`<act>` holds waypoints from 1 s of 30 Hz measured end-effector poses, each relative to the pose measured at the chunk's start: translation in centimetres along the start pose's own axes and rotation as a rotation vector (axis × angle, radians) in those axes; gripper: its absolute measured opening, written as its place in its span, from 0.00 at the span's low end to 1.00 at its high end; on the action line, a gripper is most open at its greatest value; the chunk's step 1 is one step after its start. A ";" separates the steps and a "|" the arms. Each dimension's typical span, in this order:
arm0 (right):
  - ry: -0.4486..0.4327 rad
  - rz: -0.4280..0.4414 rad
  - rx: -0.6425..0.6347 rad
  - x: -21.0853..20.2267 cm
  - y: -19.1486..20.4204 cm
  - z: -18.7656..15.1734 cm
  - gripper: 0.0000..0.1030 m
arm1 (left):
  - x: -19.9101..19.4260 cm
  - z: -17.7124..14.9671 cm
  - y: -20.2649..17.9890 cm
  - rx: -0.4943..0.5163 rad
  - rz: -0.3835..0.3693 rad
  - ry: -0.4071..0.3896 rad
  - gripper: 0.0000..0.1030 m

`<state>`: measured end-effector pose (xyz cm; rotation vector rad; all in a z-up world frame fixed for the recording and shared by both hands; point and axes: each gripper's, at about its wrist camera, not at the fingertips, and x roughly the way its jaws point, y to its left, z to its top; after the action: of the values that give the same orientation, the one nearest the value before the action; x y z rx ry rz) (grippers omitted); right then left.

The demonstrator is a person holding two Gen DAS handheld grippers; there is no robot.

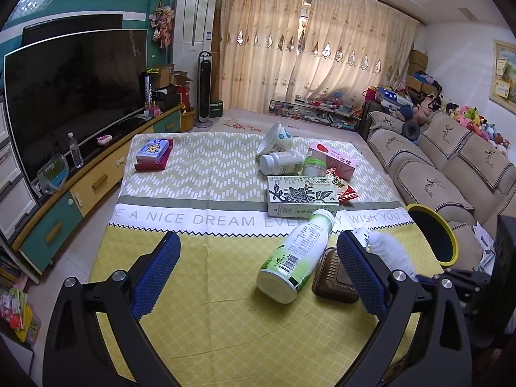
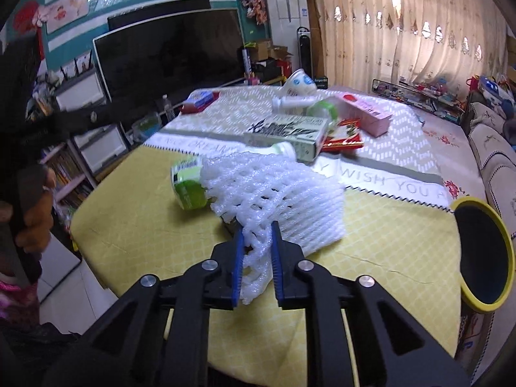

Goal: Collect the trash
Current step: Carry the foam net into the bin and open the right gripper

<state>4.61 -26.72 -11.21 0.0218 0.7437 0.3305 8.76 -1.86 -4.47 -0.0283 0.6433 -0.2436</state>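
My right gripper [image 2: 257, 227] is shut on a white foam net sleeve [image 2: 277, 193] and holds it above the yellow tablecloth [image 2: 154, 225]; the sleeve also shows in the left wrist view [image 1: 388, 246]. My left gripper [image 1: 258, 242] is open and empty above the table. A green-and-white bottle [image 1: 295, 258] lies on its side between the left fingers, beside a brown plastic tray [image 1: 335, 275]. Further back lie a printed carton [image 1: 301, 195], a red wrapper [image 1: 343, 187], a pink carton [image 1: 335, 158], a white bottle [image 1: 280, 163] and a tipped paper bowl [image 1: 277, 137].
A yellow-rimmed trash bin [image 2: 483, 258] stands at the table's right edge, also in the left wrist view [image 1: 433, 233]. A blue box on a red tray [image 1: 153, 154] sits far left. A TV [image 1: 74, 96] is at left, a sofa [image 1: 451, 167] at right.
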 end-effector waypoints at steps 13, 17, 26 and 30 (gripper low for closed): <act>-0.105 -0.248 0.129 -4.2 -8.7 1.4 0.14 | 0.1 0.2 -1.0 0.028 -0.007 0.003 0.94; -0.118 -0.349 0.218 -5.2 -13.9 1.5 0.15 | 0.5 0.2 -0.9 0.028 -0.010 0.012 0.94; -0.056 -0.511 0.388 -4.2 -24.4 0.4 0.16 | 1.7 0.1 -1.6 0.039 -0.012 0.035 0.94; -0.022 -0.530 0.442 -2.9 -27.2 -0.3 0.30 | 2.2 0.0 -1.7 0.046 -0.010 0.044 0.94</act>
<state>10.27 -53.47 -13.19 0.2412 0.7595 -0.3424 10.14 -4.06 -5.60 0.0176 0.6816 -0.2695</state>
